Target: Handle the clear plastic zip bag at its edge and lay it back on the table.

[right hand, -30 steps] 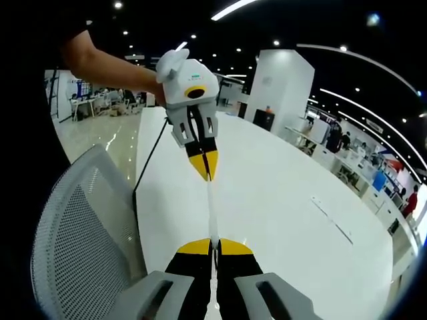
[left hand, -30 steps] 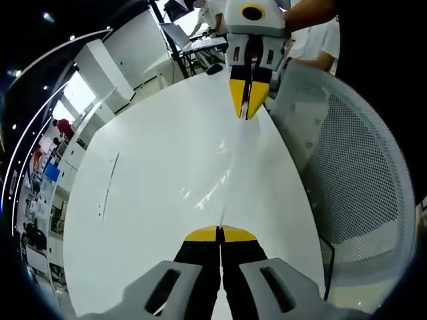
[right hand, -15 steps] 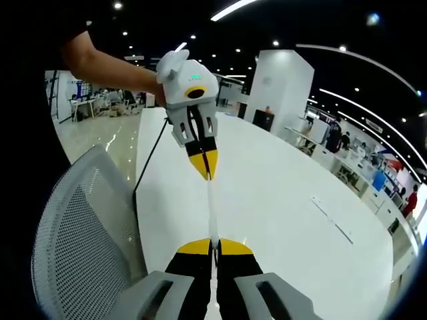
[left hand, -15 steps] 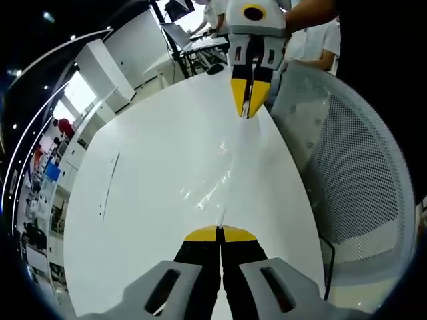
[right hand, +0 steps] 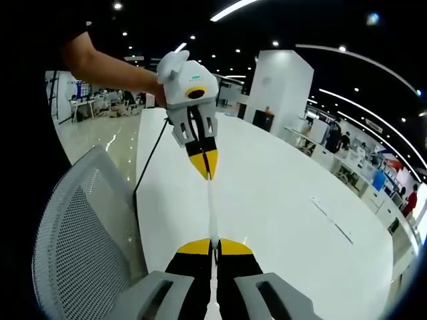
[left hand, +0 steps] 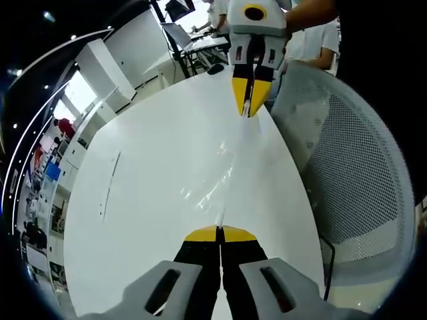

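Jaws of two grippers, left gripper (left hand: 219, 233) and right gripper (right hand: 214, 246), pinching one zip bag (left hand: 227, 157).

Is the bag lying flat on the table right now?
No: in the right gripper view the clear zip bag is stretched edge-on between the right hand-held gripper and the left hand-held gripper, above the white table.

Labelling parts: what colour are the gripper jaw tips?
Yellow tips on black jaws, clearest on the left gripper in the left gripper view.
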The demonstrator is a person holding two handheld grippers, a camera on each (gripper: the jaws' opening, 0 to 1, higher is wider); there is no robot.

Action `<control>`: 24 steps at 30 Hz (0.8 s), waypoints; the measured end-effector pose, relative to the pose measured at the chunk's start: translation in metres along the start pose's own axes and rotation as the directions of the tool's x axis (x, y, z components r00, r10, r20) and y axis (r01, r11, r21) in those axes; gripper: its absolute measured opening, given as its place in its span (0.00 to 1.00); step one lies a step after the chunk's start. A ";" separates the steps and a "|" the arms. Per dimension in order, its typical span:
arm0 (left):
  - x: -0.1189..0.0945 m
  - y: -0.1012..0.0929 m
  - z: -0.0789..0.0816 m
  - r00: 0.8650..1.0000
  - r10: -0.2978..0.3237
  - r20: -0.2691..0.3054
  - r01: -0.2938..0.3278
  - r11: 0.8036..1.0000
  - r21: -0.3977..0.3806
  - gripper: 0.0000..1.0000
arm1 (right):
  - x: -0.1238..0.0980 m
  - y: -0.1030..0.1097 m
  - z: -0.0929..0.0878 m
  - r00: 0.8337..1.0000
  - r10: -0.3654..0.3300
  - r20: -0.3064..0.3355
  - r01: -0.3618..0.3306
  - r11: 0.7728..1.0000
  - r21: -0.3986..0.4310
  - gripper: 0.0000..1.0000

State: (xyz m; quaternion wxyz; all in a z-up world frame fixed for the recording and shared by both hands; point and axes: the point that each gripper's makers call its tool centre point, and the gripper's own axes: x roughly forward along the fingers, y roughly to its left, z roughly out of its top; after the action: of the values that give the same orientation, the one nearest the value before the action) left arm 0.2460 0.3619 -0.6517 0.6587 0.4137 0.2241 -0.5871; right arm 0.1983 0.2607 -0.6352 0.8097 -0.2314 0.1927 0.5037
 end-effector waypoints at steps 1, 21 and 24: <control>0.000 0.000 0.000 1.000 0.000 -0.001 0.000 1.000 0.000 0.00 | 0.000 0.000 0.000 1.000 0.000 0.000 0.000 1.000 0.000 0.00; -0.002 0.004 -0.002 1.000 0.020 -0.007 -0.020 1.000 0.008 0.00 | -0.002 0.002 -0.002 1.000 0.010 -0.003 -0.010 1.000 0.003 0.00; -0.003 0.004 0.000 1.000 0.024 0.004 -0.024 1.000 0.003 0.00 | -0.004 0.001 -0.002 1.000 0.006 -0.004 -0.006 1.000 0.013 0.00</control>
State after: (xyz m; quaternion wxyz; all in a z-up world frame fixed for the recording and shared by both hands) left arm 0.2496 0.3631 -0.6480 0.6656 0.4162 0.2170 -0.5801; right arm 0.1951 0.2568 -0.6351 0.8093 -0.2267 0.1982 0.5043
